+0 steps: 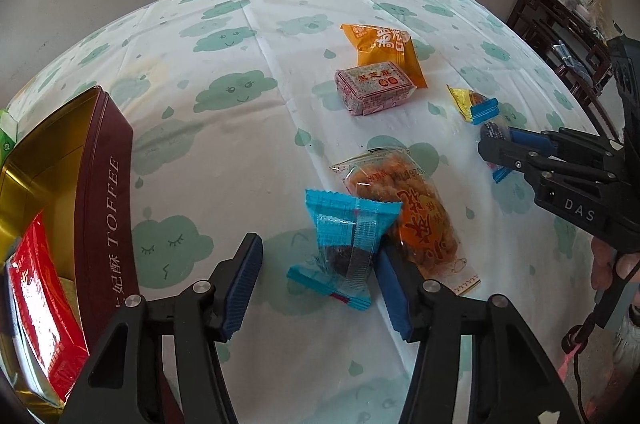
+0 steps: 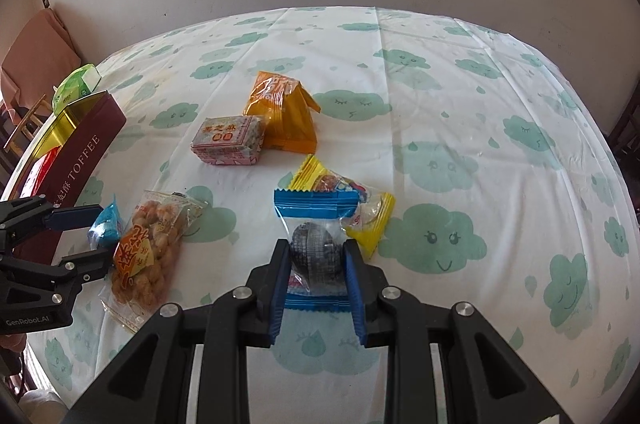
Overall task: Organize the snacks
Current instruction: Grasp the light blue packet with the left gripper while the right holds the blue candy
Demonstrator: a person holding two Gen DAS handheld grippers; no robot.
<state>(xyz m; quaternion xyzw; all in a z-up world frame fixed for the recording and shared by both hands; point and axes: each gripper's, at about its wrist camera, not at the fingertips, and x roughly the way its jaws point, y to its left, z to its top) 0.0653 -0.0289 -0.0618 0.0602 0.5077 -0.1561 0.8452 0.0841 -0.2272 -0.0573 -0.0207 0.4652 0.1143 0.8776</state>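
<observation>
- My right gripper [image 2: 316, 278] pinches a blue-wrapped dark candy [image 2: 316, 244] low over the tablecloth [image 2: 440, 84]; its loose film could slip out.
- My left gripper [image 1: 316, 288] stands spread around another blue-wrapped candy [image 1: 344, 244], one pad touching; closing may snag the peanut packet [image 1: 400, 208] beside it.
- Only the left wrist view shows inside the toffee tin [image 1: 100, 184], where a red packet [image 1: 44, 304] lies.
</observation>
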